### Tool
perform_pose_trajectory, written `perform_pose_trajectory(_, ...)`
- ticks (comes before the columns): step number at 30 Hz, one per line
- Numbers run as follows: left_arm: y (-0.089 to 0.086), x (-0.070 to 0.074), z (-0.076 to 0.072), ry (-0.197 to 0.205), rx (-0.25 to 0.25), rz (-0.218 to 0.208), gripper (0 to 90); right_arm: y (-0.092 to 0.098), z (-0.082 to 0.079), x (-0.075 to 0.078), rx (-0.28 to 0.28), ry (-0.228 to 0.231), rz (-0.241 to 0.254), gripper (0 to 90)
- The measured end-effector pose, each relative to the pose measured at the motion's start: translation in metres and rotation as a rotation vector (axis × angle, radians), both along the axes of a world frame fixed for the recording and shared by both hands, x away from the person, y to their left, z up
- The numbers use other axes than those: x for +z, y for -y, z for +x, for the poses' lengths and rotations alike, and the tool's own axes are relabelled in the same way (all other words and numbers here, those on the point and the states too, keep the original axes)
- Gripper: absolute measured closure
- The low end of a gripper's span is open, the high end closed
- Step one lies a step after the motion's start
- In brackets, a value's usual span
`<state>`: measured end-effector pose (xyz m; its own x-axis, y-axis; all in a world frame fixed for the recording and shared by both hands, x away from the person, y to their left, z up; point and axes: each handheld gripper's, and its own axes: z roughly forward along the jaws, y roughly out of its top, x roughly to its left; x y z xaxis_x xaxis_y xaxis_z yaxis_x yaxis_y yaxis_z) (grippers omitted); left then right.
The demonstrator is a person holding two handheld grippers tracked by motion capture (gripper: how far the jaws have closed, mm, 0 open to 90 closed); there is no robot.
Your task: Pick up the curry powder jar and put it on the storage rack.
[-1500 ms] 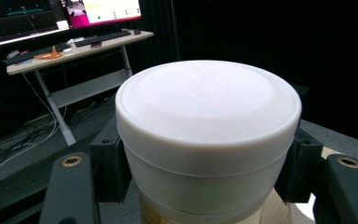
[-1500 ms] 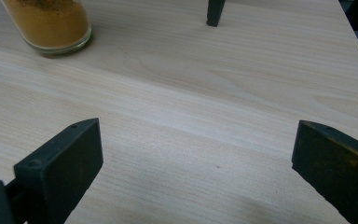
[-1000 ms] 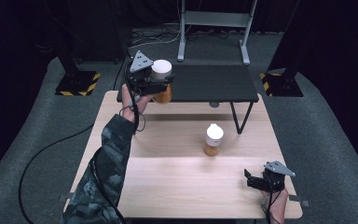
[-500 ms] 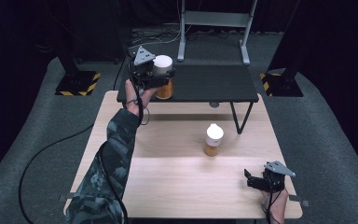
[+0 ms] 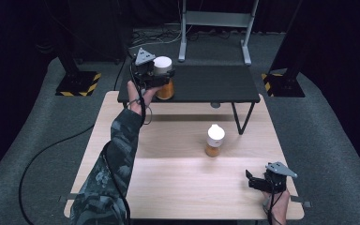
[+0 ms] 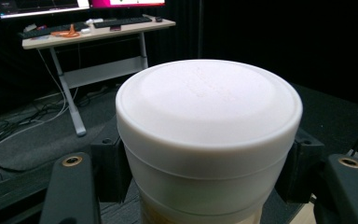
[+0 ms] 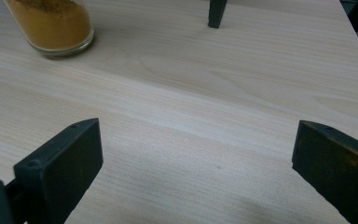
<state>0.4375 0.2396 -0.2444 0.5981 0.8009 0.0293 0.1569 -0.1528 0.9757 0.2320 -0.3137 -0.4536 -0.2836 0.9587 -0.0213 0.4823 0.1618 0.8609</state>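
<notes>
Two jars with white caps and orange-brown powder were in play. One jar (image 5: 163,77) was pinched at its cap between the jaws of the left gripper (image 5: 155,75), at about eleven o'clock from the middle of the wooden table (image 5: 178,187), over the near left part of the black shelf (image 5: 206,84). Whether its base already touched the shelf could not be told. The second jar (image 5: 214,139) stood upright on the pale wood, near the table's centre and close to the shelf's leg (image 5: 241,119).

As a judgement, the work was roughly half done: the first jar had almost reached the raised shelf but was not yet released, and the other one waited untouched. The right gripper (image 5: 262,180) sat at about five o'clock, jaws spread wide and holding nothing, well apart from the standing jar.

The cap (image 6: 205,121) was smooth, matte white plastic, round with a slightly dished top and a stepped rim. Below it the glass body was clear, showing fine, grainy powder (image 7: 51,21). The table had a light, straight wood grain; the shelf looked dark and dull.
</notes>
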Motion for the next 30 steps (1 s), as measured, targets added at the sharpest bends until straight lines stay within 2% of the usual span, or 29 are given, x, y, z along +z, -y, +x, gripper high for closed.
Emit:
perform_pose_trajectory(12, -0.001, -0.006, -0.002, 0.020, 0.002, -0.009, 33.2, 0.000, 0.000, 0.000, -0.001, 0.001, -0.002, 0.5)
perform_pose_trajectory(18, 0.000, 0.000, -0.002, -0.003, 0.008, -0.001, 31.9, 0.000, 0.000, 0.000, 0.000, 0.002, -0.002, 0.6)
perform_pose_trajectory(20, 0.001, 0.004, -0.002, -0.023, 0.018, 0.014, 25.8, 0.000, 0.000, 0.000, 0.000, 0.001, 0.000, 0.6)
perform_pose_trajectory(24, 0.003, 0.017, -0.003, -0.084, 0.027, 0.082, 17.1, 0.000, 0.000, 0.000, 0.000, 0.001, -0.001, 0.5)
perform_pose_trajectory(26, 0.001, 0.022, -0.002, -0.115, 0.014, 0.102, 12.7, 0.000, 0.000, 0.000, 0.000, 0.000, 0.000, 0.5)
perform_pose_trajectory(30, 0.002, 0.030, -0.008, -0.153, 0.019, 0.168, 4.4, 0.000, 0.000, 0.000, -0.001, -0.001, -0.001, 0.5)
